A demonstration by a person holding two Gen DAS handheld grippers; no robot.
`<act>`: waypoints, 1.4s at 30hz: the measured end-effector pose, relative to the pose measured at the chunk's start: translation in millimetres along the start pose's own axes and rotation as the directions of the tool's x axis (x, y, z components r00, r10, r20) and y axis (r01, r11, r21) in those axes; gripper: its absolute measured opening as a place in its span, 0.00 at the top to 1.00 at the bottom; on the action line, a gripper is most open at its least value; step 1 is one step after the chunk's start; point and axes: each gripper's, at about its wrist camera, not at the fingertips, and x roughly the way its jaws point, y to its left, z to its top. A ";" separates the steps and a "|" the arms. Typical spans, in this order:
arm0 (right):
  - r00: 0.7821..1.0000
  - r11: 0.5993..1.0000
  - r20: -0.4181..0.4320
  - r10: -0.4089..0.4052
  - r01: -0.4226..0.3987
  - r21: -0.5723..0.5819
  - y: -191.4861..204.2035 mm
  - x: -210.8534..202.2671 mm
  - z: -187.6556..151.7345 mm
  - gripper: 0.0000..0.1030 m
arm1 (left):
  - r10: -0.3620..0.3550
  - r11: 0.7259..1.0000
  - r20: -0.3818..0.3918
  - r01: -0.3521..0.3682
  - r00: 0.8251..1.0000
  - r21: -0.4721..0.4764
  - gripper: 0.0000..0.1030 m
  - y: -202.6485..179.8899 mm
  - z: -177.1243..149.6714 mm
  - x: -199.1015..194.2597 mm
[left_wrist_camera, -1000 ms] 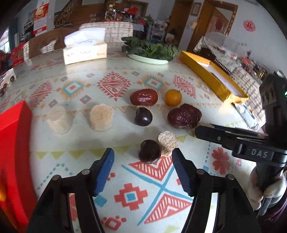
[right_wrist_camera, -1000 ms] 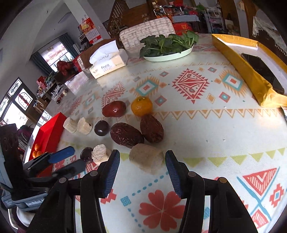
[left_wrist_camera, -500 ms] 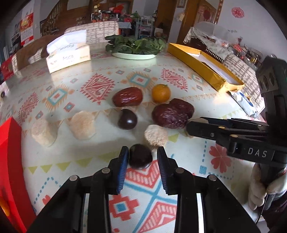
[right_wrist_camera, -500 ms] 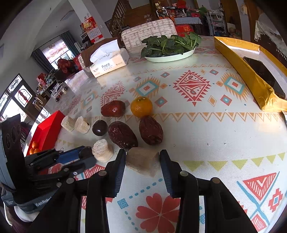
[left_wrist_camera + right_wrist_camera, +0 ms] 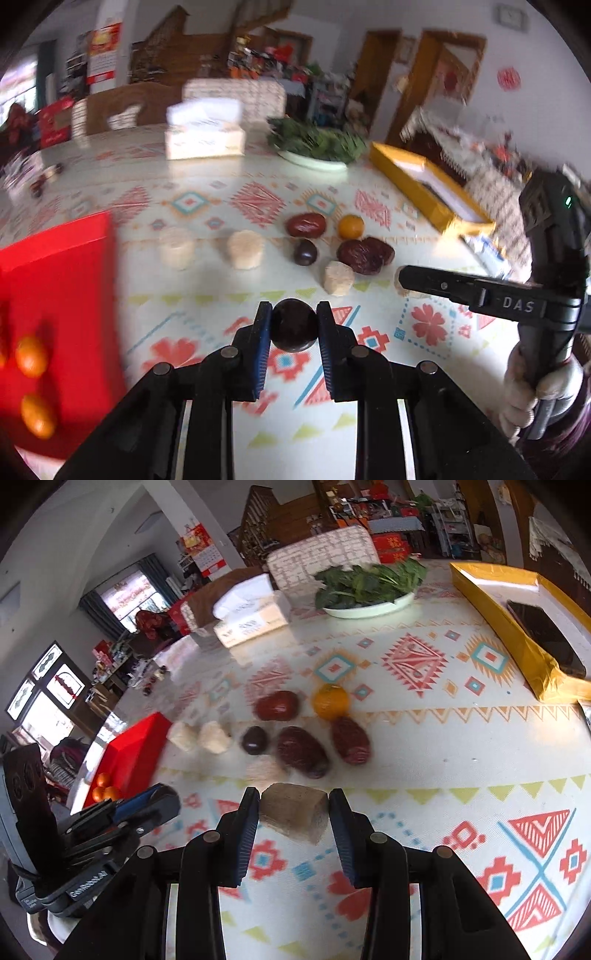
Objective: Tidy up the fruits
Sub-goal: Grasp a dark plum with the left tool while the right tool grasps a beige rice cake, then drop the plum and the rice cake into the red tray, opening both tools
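My left gripper point(image 5: 294, 325) is shut on a dark round fruit point(image 5: 293, 330) and holds it above the patterned tablecloth, right of the red box point(image 5: 55, 314). My right gripper point(image 5: 293, 808) is shut on a beige chunk point(image 5: 293, 812), lifted off the cloth. On the table lie red dates point(image 5: 301, 751), an orange point(image 5: 330, 700), another dark fruit point(image 5: 254, 739) and several beige pieces point(image 5: 245, 249). The right gripper also shows in the left wrist view point(image 5: 406, 282), and the left gripper in the right wrist view point(image 5: 155, 801).
The red box holds small oranges point(image 5: 31, 356). A yellow box point(image 5: 517, 627) with a phone lies at the right. A plate of greens point(image 5: 369, 590) and a tissue box point(image 5: 205, 138) stand at the far side.
Both grippers closed on their items and lifted them. The left one has swung left towards the red box with the dark fruit.
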 end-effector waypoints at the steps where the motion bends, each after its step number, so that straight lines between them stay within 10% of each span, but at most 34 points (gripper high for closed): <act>1: 1.000 1.000 0.003 0.011 -0.011 -0.012 9.7 -2.9 -0.7 0.59 | 0.006 1.000 0.019 -0.005 1.000 -0.022 0.77 7.1 -2.8 -11.1; 11: 0.989 0.981 -0.045 0.143 -0.147 -0.130 111.0 10.5 -6.2 0.59 | 0.202 0.944 0.105 -0.165 0.974 -0.286 0.77 117.5 -38.0 -96.5; 23: 0.960 0.933 -0.206 0.190 -0.242 -0.266 224.3 87.4 -28.0 0.59 | 0.300 0.877 0.047 -0.256 0.953 -0.407 0.77 187.4 -66.9 -99.5; 42: 0.962 0.941 -0.206 0.178 -0.228 -0.250 230.7 114.8 -28.4 0.56 | 0.284 0.851 0.110 -0.197 0.953 -0.488 0.40 207.6 -69.7 -114.9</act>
